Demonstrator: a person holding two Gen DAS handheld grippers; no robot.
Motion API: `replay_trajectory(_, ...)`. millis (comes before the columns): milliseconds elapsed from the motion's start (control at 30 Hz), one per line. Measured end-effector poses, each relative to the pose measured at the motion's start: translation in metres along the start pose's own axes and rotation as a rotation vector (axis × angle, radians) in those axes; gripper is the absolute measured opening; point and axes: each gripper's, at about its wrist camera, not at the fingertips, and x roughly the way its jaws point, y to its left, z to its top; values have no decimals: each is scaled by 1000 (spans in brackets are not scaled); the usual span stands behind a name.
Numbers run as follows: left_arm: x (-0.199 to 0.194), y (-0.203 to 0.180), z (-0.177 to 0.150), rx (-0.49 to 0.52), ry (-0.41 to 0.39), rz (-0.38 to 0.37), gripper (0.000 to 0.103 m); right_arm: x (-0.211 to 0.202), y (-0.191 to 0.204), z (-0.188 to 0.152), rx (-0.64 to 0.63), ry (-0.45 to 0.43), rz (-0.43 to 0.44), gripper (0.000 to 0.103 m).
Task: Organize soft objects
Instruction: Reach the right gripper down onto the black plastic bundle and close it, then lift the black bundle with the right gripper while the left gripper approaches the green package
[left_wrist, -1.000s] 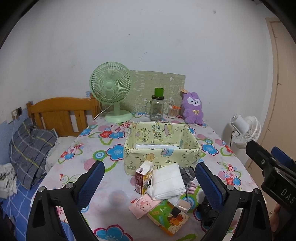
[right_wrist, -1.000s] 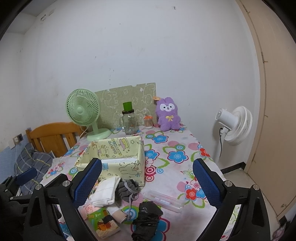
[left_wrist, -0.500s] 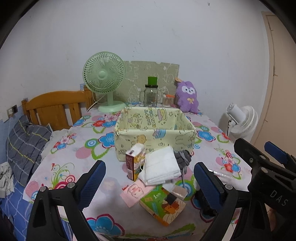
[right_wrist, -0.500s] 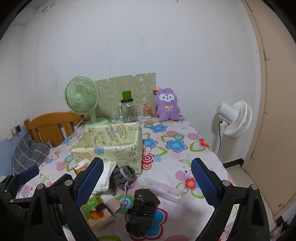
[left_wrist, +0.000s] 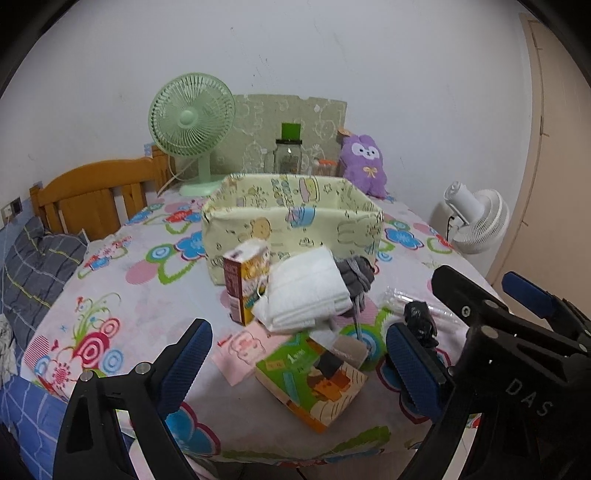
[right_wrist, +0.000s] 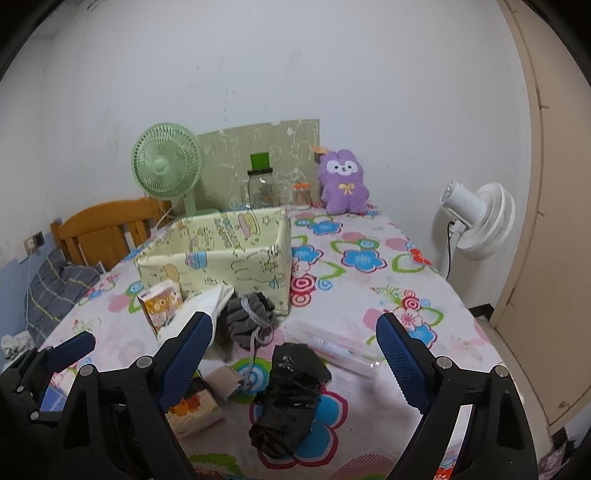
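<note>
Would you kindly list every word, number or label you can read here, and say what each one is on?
"DAS": on the black body of the right claw, seen from the left wrist.
"1": on the green book; its other text is too small.
Fabric box lettering: blurred.
Small carton print: unreadable.

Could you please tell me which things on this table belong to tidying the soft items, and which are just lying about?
Job: white folded cloth, grey cloth, black bundle, fabric bin.

Lying about: carton, booklet, green fan, jar.
</note>
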Motion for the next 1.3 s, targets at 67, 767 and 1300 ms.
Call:
replay_trajectory(67,4,0,-3,-2,7,0,96,5,0,-4,5,13,0,90)
replay_trajectory(767,38,-5,-29,-13,43,29,90,48,-1,-32,19,118,-20,80)
replay_trajectory(1300,48,-8,-39,-22,37,48,82,66,-3,-42,69,172,-8,68)
